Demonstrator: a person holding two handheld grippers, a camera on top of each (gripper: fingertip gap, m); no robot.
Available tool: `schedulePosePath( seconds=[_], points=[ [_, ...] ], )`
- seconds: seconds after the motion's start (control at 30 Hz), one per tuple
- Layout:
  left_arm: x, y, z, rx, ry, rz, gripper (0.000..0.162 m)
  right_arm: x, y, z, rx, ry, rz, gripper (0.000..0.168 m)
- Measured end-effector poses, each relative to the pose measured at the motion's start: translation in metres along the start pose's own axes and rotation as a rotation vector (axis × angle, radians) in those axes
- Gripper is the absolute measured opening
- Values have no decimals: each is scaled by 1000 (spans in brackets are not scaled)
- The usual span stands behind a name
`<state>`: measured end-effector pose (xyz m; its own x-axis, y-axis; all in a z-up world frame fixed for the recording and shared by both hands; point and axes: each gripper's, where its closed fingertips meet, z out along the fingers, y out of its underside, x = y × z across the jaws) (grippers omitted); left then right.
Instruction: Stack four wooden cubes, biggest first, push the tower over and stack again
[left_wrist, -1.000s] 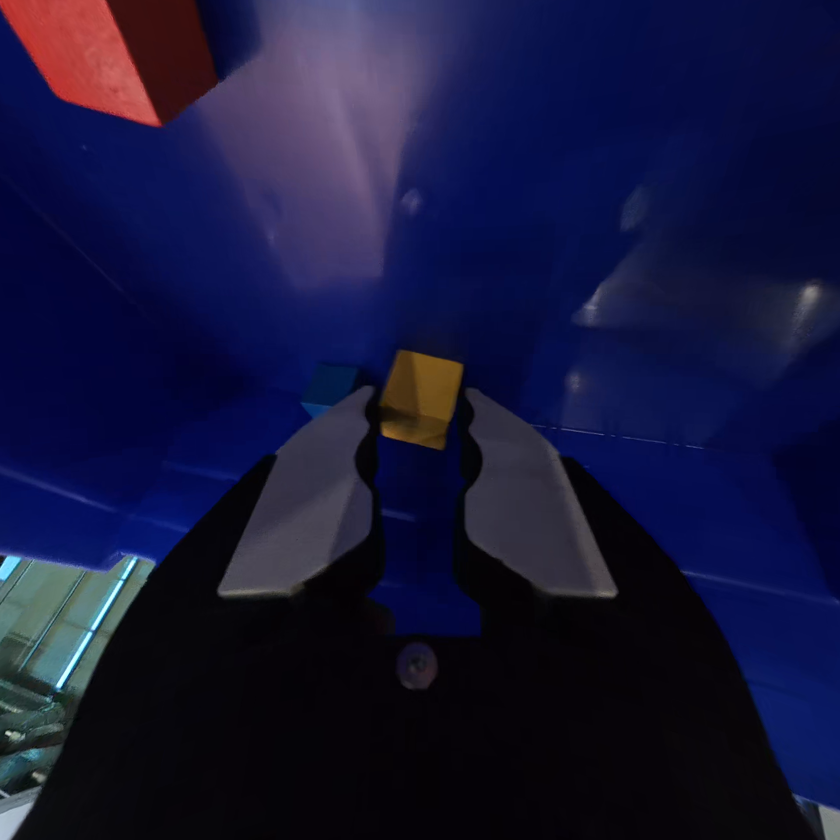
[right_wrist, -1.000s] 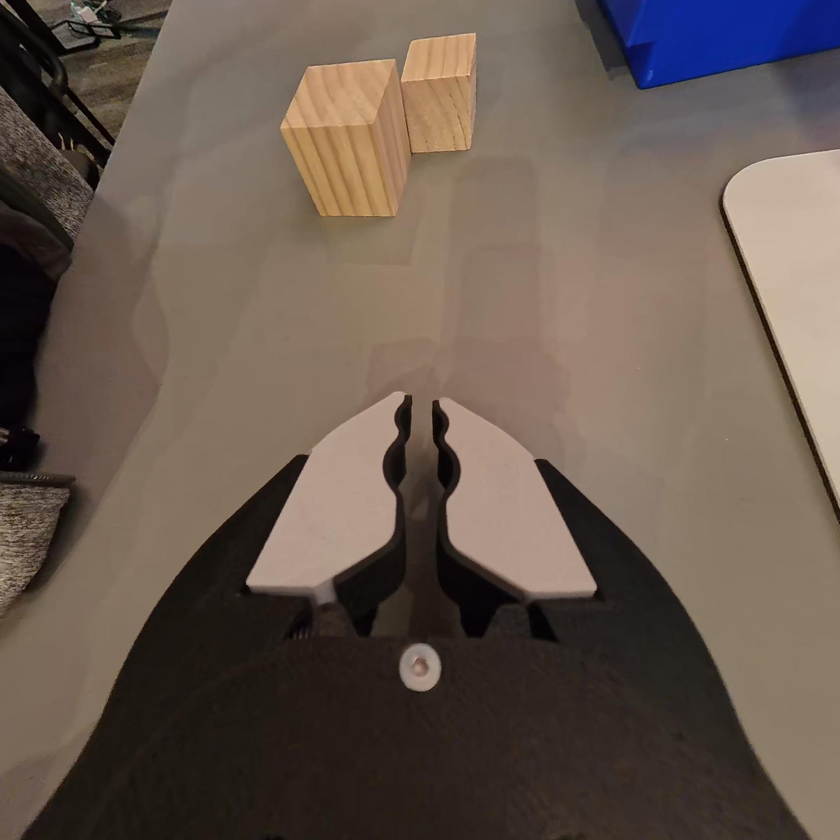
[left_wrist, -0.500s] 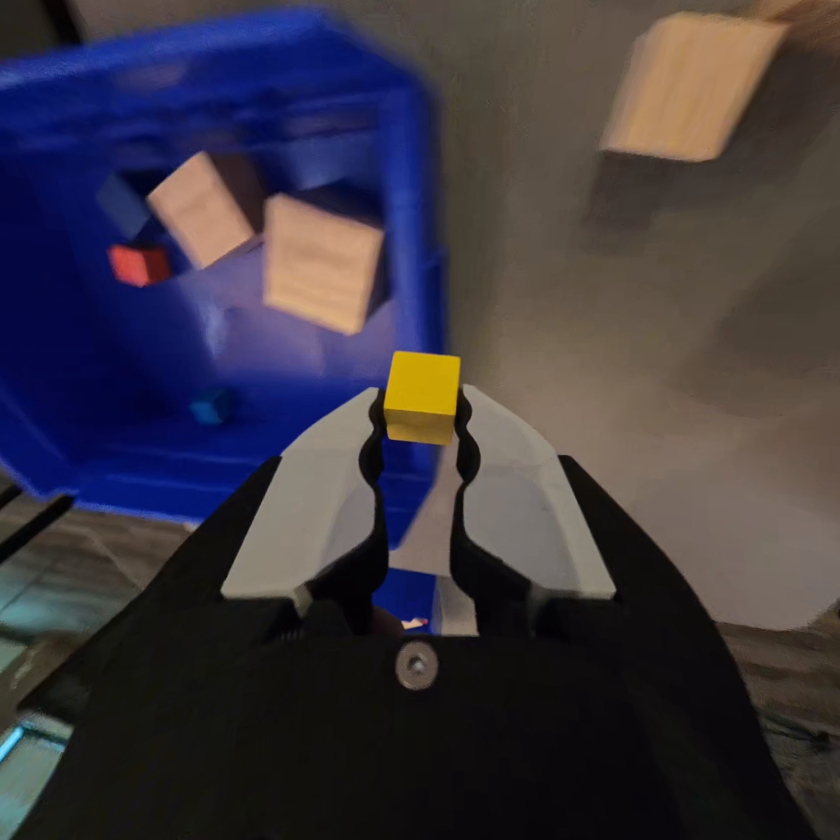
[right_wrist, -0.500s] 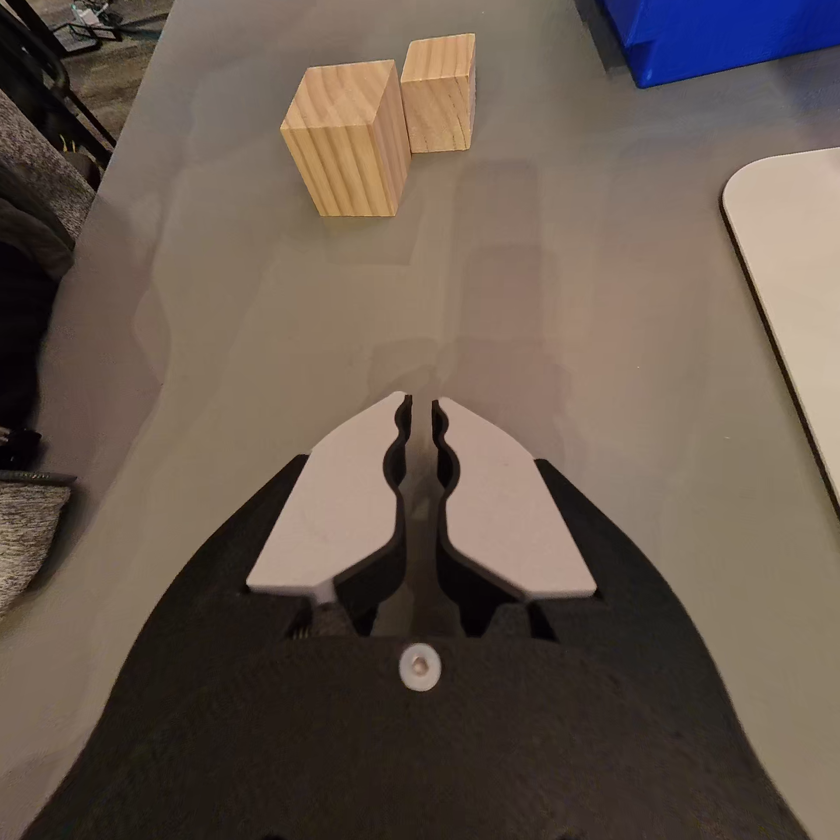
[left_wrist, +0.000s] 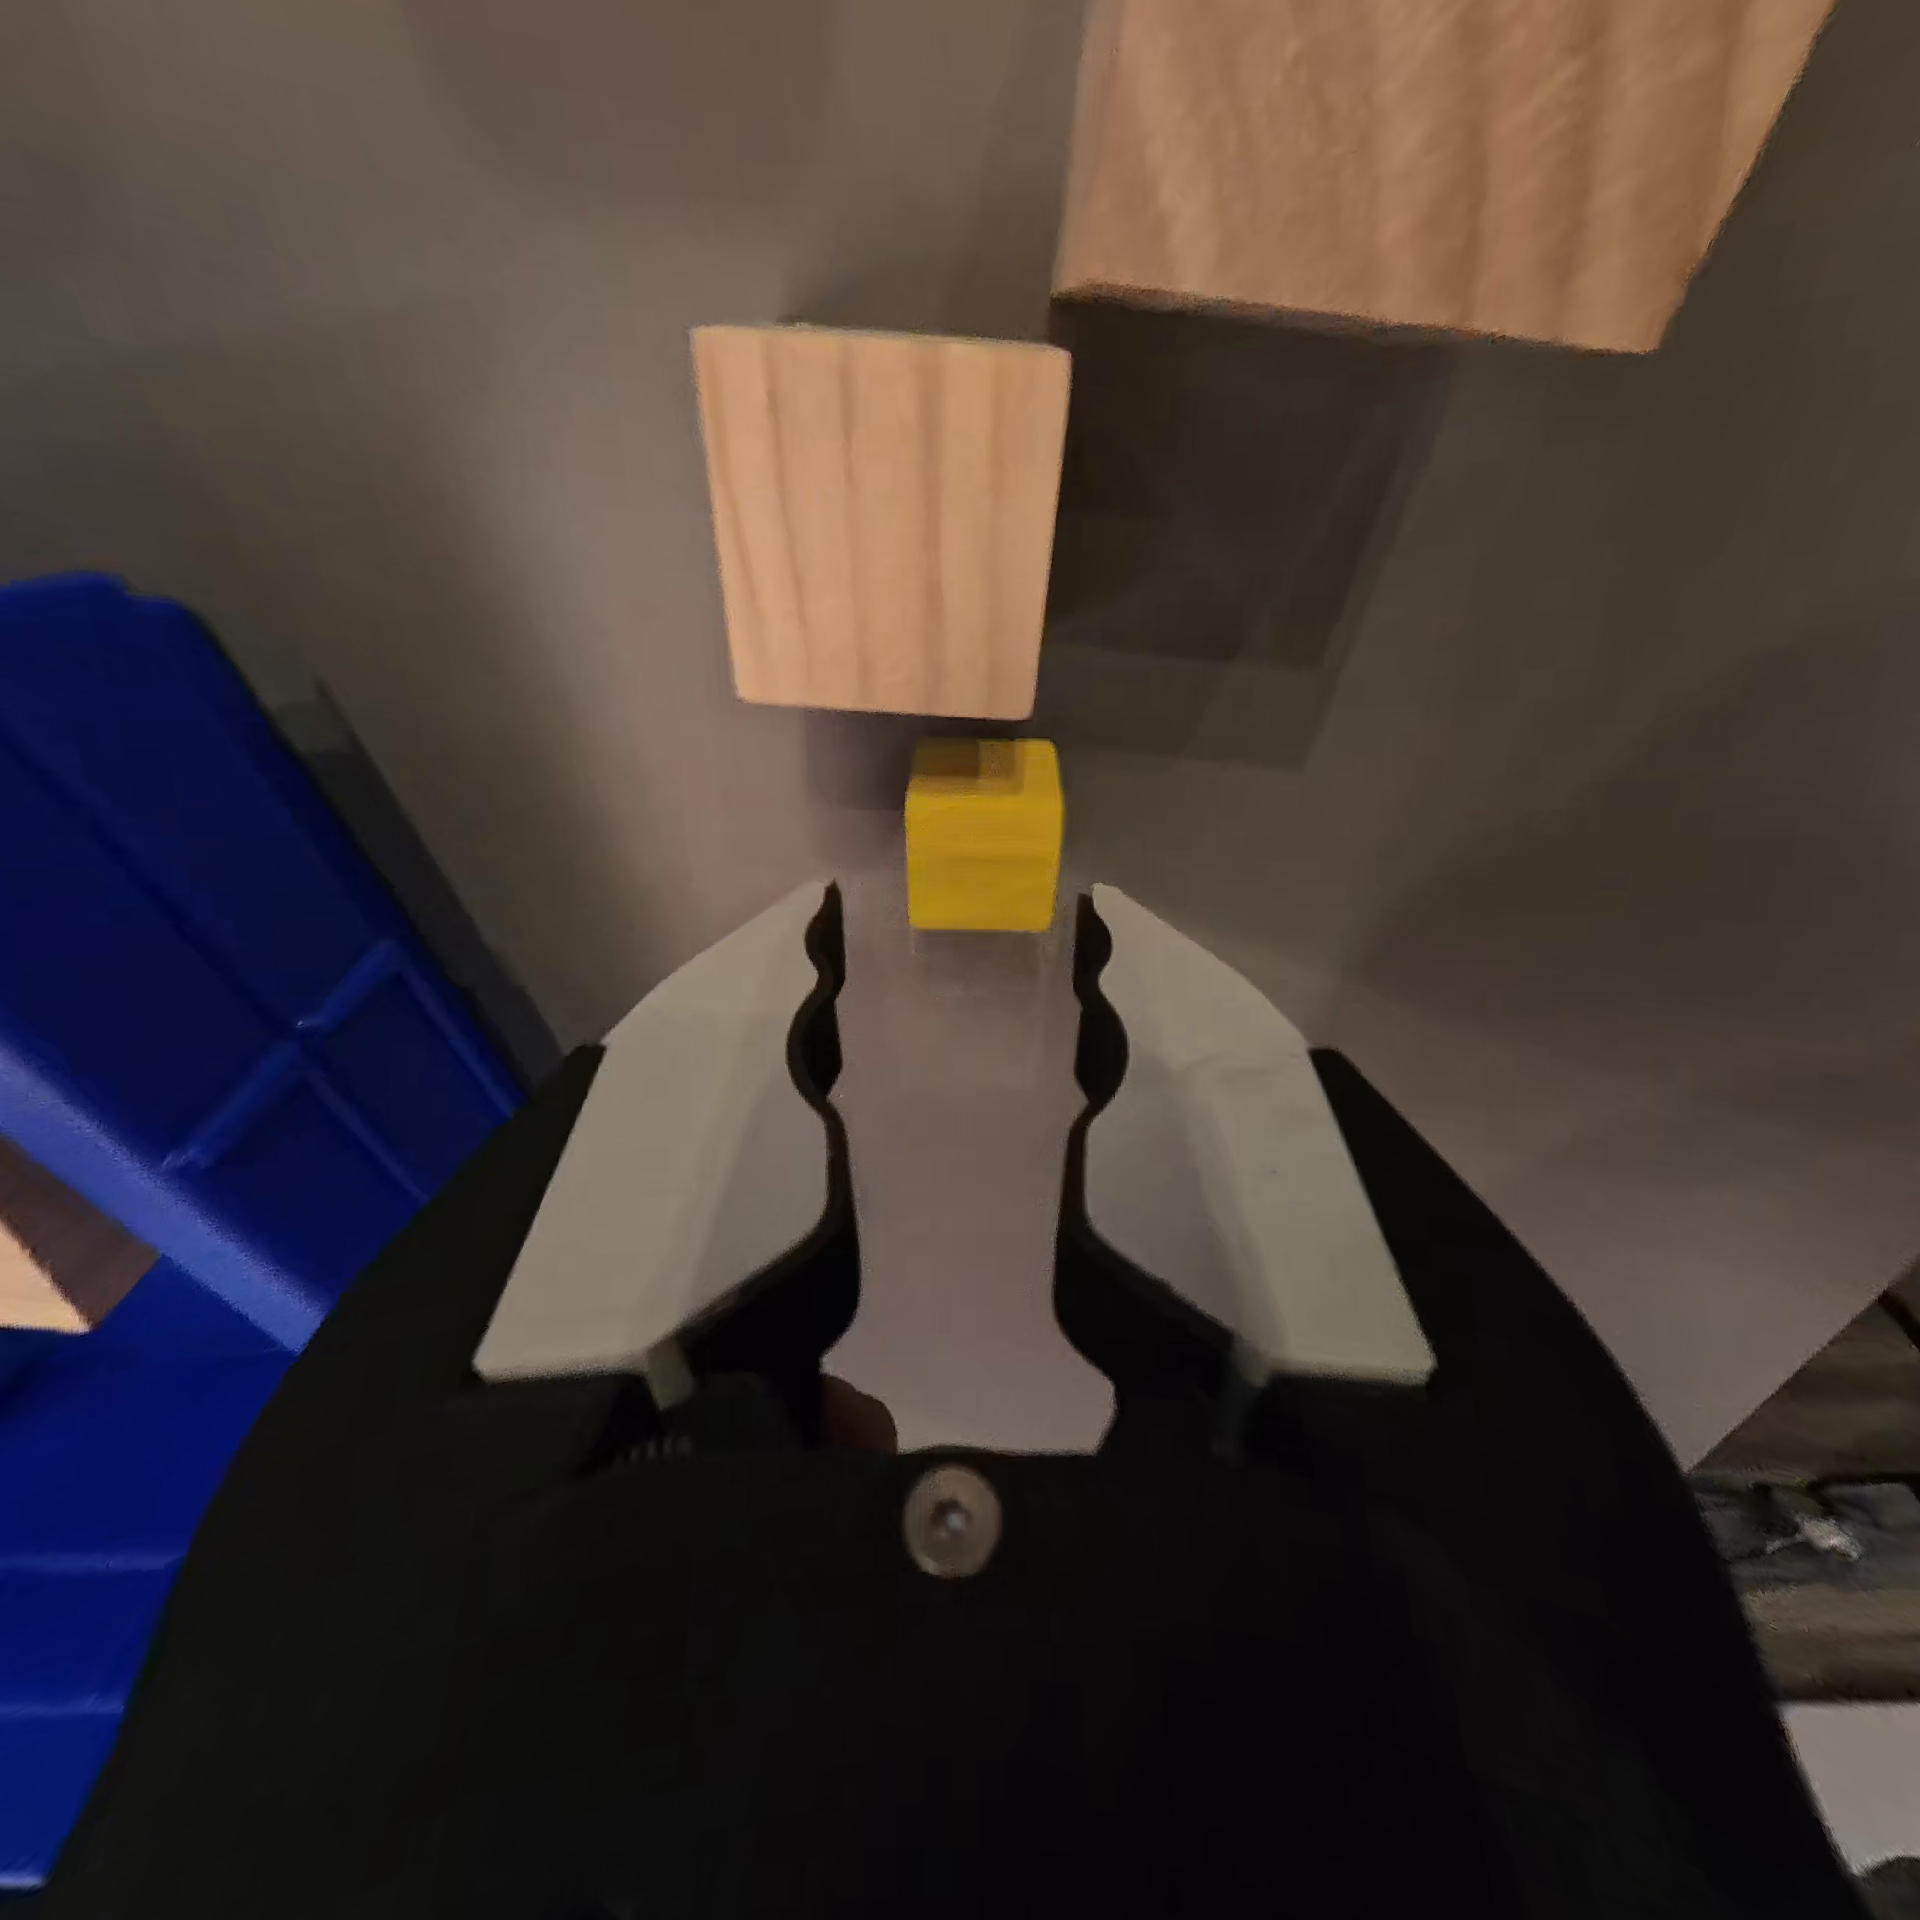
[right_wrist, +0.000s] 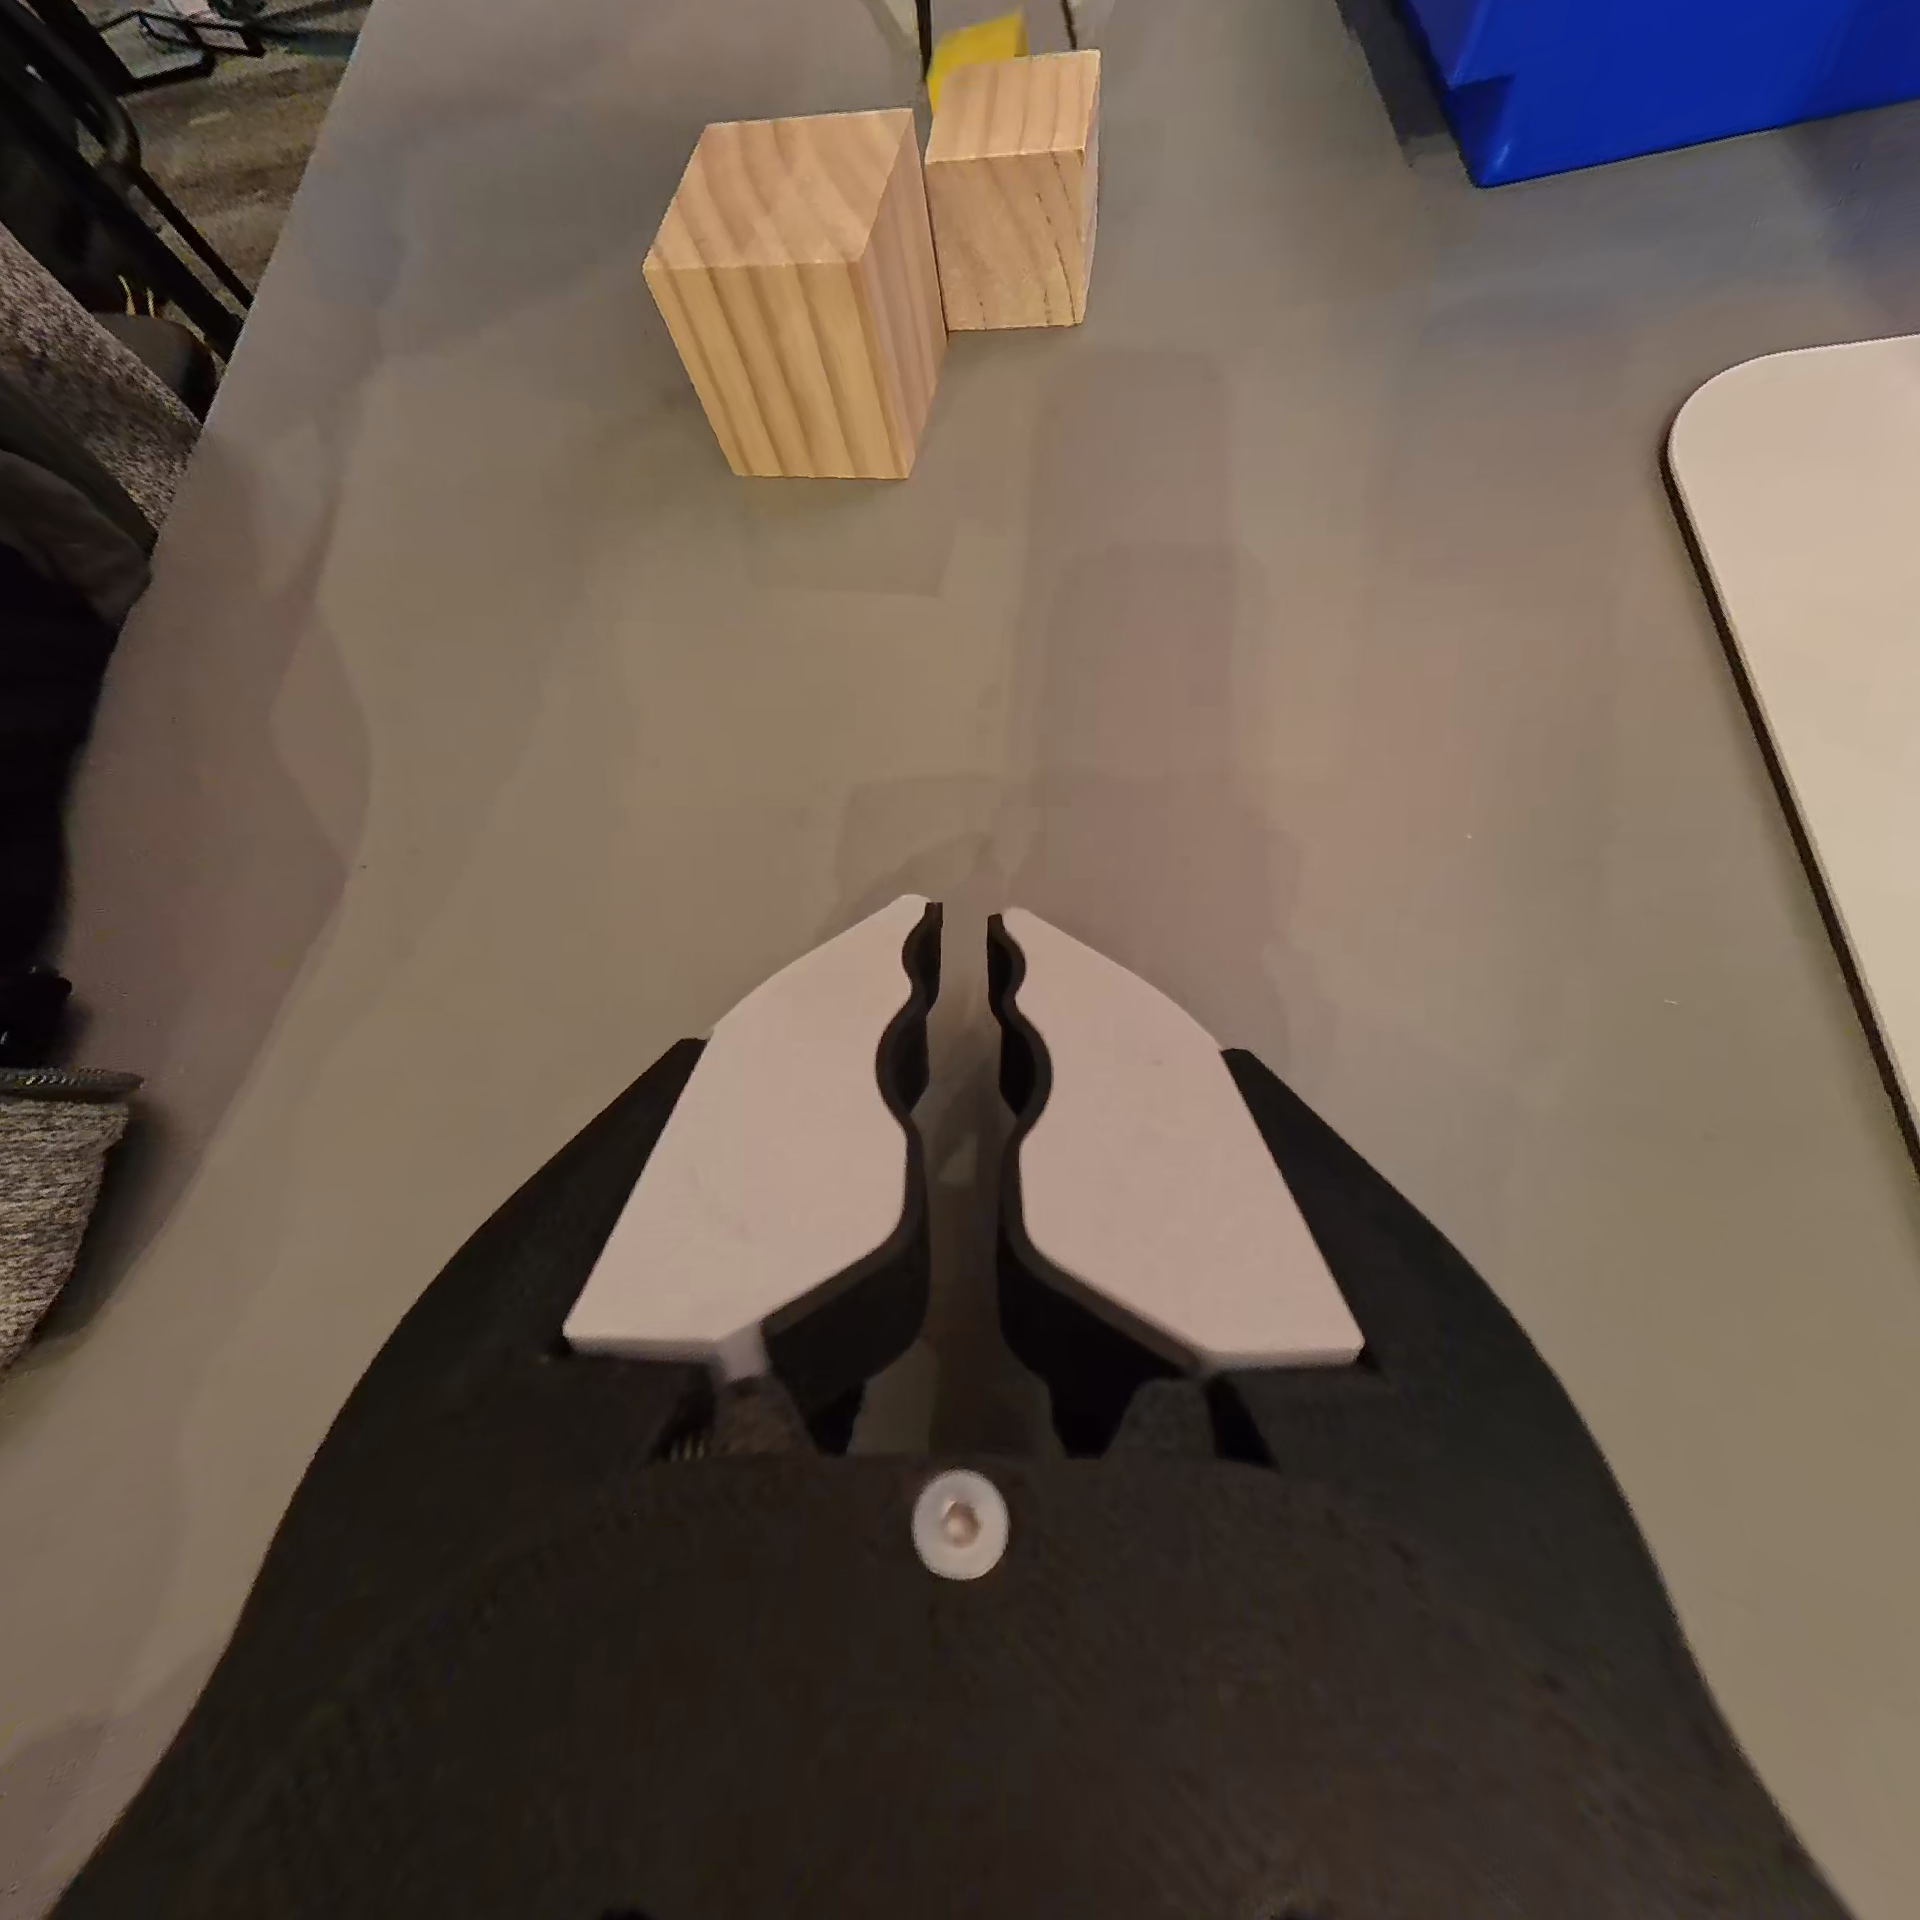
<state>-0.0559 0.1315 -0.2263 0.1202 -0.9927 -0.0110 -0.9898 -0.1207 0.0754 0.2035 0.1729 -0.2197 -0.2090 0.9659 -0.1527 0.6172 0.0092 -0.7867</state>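
- Left claw (left_wrist: 956, 904): jaws spread, nothing between them, low over the grey desk (left_wrist: 416, 364).
- Yellow cube (left_wrist: 982, 847): on the desk just past the left fingertips, clear of both. It stands just in front of the mid cube (left_wrist: 883, 535); cannot tell if they touch.
- Big cube (left_wrist: 1403, 156): beyond and to the right of the mid cube, cut off by the frame top.
- Blue bin (left_wrist: 208, 987): at left, beside the claw; a pale wooden block (left_wrist: 31, 1288) shows in it.
- Right claw (right_wrist: 964, 920): jaws nearly together, a thin gap, gripping nothing, above bare desk.
- Right wrist view, farther off: big cube nearer and left, mid cube behind it and right, side by side; a sliver of yellow behind them.
- White board (right_wrist: 1829, 623): at the right edge.
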Motion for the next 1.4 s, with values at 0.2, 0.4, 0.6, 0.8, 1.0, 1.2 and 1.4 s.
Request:
schedulePosePath(
  seconds=[0.2, 0.4, 0.6, 0.8, 1.0, 1.2, 1.4],
  points=[
    [-40, 21, -68, 76, -141, -60, 39, 0, 0, -2, 11, -10, 10, 9],
    [-168, 90, -106, -130, -420, -131, 46, -1, 0, -2, 9, -9, 8, 8],
    [-247, 128, -59, -332, -379, -74, 46, -1, 0, -2, 13, -18, 11, 8],
    [-276, 141, -21, -395, -272, -84, 40, -1, -2, -4, 24, -25, 17, 9],
    [-267, 142, 0, -387, -122, -135, 22, -1, -2, -4, 28, -27, 22, 9],
    [-252, 134, -31, -299, -159, -195, 22, -1, -2, -5, 31, -26, 17, 8],
    [-155, 94, -103, -30, -253, -201, 21, -3, 0, -8, 34, -33, 15, 8]
  ],
)
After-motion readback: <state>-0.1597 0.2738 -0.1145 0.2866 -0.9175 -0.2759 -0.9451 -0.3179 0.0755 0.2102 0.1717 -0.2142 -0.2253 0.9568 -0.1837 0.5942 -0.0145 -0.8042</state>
